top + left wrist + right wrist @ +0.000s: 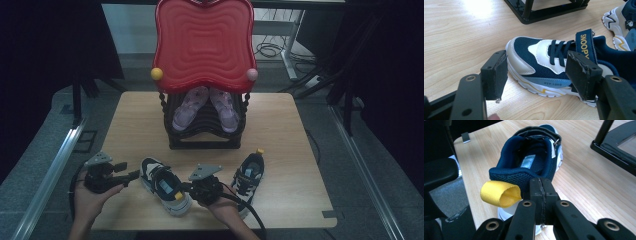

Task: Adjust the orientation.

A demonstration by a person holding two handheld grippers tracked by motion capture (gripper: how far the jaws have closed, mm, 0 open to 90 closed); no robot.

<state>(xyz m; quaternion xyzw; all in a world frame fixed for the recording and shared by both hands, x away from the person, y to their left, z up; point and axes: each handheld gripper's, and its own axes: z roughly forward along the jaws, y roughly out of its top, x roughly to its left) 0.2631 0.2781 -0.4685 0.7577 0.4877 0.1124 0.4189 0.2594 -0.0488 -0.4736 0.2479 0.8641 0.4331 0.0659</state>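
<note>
Left gripper (131, 176) near table's (285, 125) front-left corner, jaws spread wide, nothing between; left sneaker (164, 186) just beyond them, by front edge. Right gripper (186, 188) clenched, pads together at sneaker's heel collar beside yellow pull loop (500, 194); whether collar fabric is pinched cannot tell. Second sneaker (248, 176) half hidden behind right hand (222, 207). Black rack (205, 131) at table's centre-back; red tray (204, 42) covers purple sandals' (206, 107) upper parts. Bare wood along left and right edges.
</note>
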